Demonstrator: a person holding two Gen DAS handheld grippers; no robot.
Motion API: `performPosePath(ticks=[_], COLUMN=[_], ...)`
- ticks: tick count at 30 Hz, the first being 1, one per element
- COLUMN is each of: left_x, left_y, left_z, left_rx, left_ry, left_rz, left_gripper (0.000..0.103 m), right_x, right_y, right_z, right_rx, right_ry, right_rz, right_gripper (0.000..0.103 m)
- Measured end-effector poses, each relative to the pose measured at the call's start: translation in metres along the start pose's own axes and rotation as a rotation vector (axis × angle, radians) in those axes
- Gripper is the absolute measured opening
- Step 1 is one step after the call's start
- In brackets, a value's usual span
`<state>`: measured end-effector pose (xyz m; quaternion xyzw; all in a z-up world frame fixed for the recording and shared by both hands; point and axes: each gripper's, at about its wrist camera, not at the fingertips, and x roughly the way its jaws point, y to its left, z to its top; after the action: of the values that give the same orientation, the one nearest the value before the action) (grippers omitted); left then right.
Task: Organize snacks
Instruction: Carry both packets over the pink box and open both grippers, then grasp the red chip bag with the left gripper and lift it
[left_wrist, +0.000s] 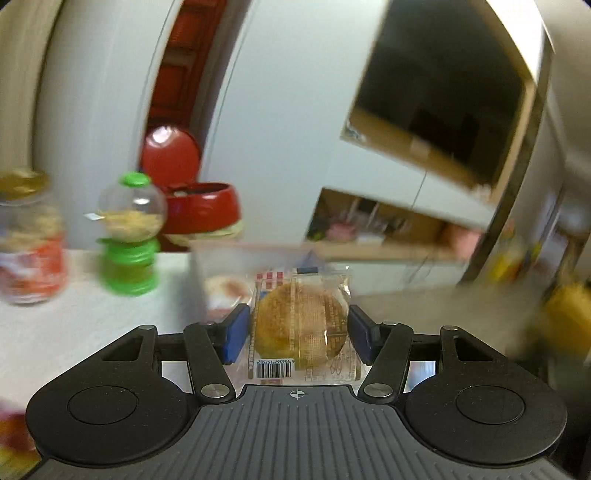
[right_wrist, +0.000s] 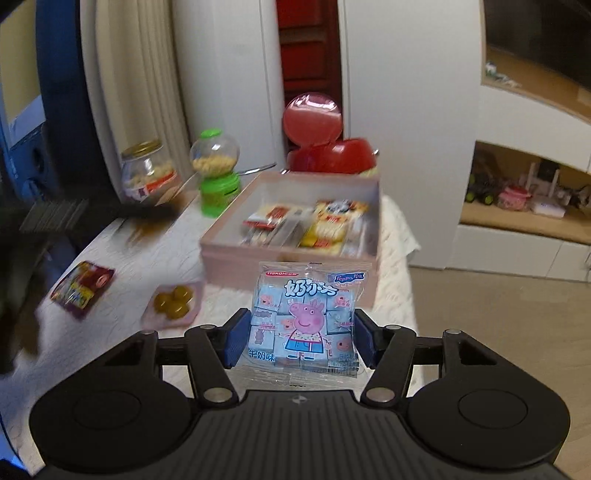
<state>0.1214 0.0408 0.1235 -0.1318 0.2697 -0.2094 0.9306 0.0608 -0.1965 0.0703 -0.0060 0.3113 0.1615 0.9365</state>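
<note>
1. We hold a round golden cake in a clear wrapper (left_wrist: 301, 325) in our left gripper (left_wrist: 297, 334); its blue pads (left_wrist: 233, 338) press the packet from both sides, barcode end toward the camera.
2. Our right gripper (right_wrist: 301, 338) is clamped on a blue cartoon-pig milk snack packet (right_wrist: 304, 319), upright between the blue pads (right_wrist: 236, 341).
3. We take the pink box (right_wrist: 291, 264) as our landmark. It sits on the white tablecloth (right_wrist: 122, 354), open at the top, with several red-and-yellow snack packets (right_wrist: 306, 223) lying inside.
4. The pig packet hangs just in front of the box's near wall, above the cloth.
5. In the left wrist view the cake packet is in front of a blurred pale box edge (left_wrist: 251, 251); we cannot tell whether it touches.
6. Left of the box stand a green candy dispenser (right_wrist: 218, 173) and, further left, a glass jar with a gold lid (right_wrist: 147, 171).
7. Behind the box sits a red lidded pot (right_wrist: 328, 147).
8. In front of the box, to its left, lie a small pink packet with dark round sweets (right_wrist: 173, 301) and a dark red packet (right_wrist: 83, 290), well apart from it.
</note>
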Motion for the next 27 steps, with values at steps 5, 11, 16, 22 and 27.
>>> performPosePath(ticks=[5,11,16,22,27], left_x=[0.069,0.012,-0.03,-0.103,-0.133], left_y=[0.038,0.051,0.096,0.173,0.216], left_z=[0.013,-0.002,-0.007,-0.04,-0.082], left_rx=[-0.173,-0.062,-0.105,-0.271,-0.406], left_ry=[0.061,-0.053,-0.048,-0.053,-0.023], left_rz=[0.04,0.038,0.206,0.429,0.515], left_gripper=[0.059,0.059,0.059,0.059,0.059], right_x=[0.01,0.02,0.064,0.096,0.114], right_y=[-0.002,-0.012,-0.014,0.003,0.066], right_z=[0.007,0.037,0.13,0.141,0.091], right_rx=[-0.02,-0.007,0.031,0.028,-0.08], right_ry=[0.011,-0.022,-0.061,-0.011,0.094], right_rz=[-0.029,-0.038,0.022,0.019,0.187], right_gripper=[0.059,0.059,0.08,0.084,0.084])
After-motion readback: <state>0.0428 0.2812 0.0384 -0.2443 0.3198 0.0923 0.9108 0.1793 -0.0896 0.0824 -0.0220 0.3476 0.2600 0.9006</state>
